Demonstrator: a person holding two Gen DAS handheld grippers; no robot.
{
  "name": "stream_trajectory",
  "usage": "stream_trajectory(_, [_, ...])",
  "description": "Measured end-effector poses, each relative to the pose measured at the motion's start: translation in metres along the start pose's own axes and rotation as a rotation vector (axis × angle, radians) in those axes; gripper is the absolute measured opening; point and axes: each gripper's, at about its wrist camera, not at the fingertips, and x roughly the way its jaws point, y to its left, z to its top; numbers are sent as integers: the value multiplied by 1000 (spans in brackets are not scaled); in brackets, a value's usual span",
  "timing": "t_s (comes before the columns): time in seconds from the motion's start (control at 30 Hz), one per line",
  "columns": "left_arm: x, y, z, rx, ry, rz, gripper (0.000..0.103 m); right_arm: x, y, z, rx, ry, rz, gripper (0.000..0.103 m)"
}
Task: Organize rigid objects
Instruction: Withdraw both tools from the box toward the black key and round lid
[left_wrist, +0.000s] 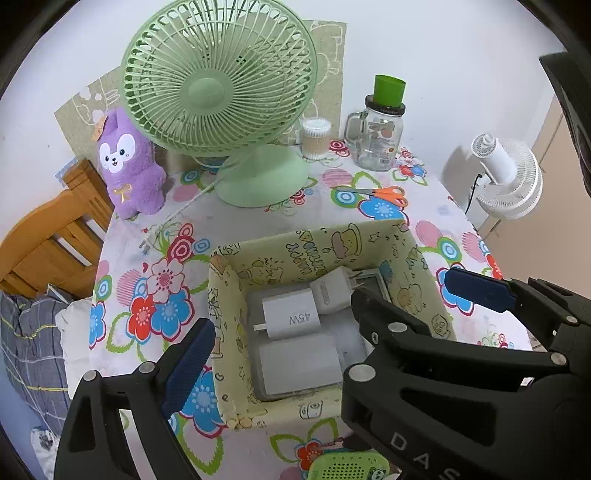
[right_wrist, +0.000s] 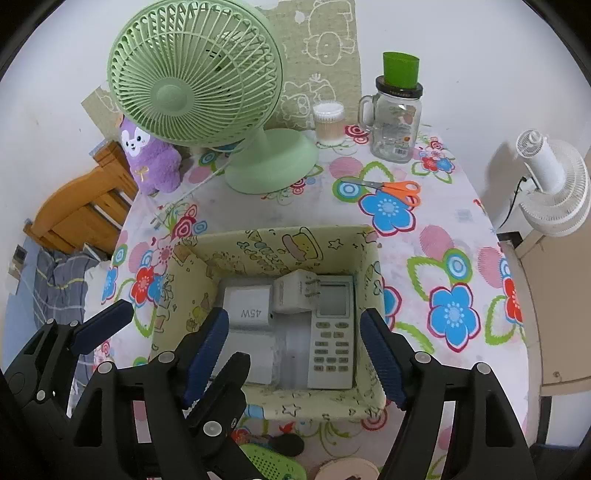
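Note:
A pale yellow cartoon-print box (left_wrist: 369, 236) (right_wrist: 280, 240) stands open on the flowered table. Inside lie a white 45W charger (left_wrist: 290, 317) (right_wrist: 248, 305), a second white plug adapter (left_wrist: 332, 288) (right_wrist: 295, 291), a flat white block (left_wrist: 299, 365) and a grey remote control (right_wrist: 330, 343). My left gripper (left_wrist: 332, 325) is open and empty, spread over the box. My right gripper (right_wrist: 295, 358) is open and empty, just above the box's near side. The left gripper's finger (right_wrist: 101, 326) shows at the left of the right wrist view.
Behind the box stand a green desk fan (left_wrist: 221, 92) (right_wrist: 195, 77), a purple plush (left_wrist: 127, 166), a cotton-swab jar (right_wrist: 328, 123) and a glass mug jar with a green cup (right_wrist: 397, 122). Orange scissors (left_wrist: 384, 194) (right_wrist: 397, 190) lie beside it. A green perforated object (left_wrist: 347, 467) lies near the front edge.

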Motion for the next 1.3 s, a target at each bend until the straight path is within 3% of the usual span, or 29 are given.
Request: stream_trajectory(1.3, [-38,-11,-74,34,-1,-64,96,-51,14,-88,-13,-77,-70,82])
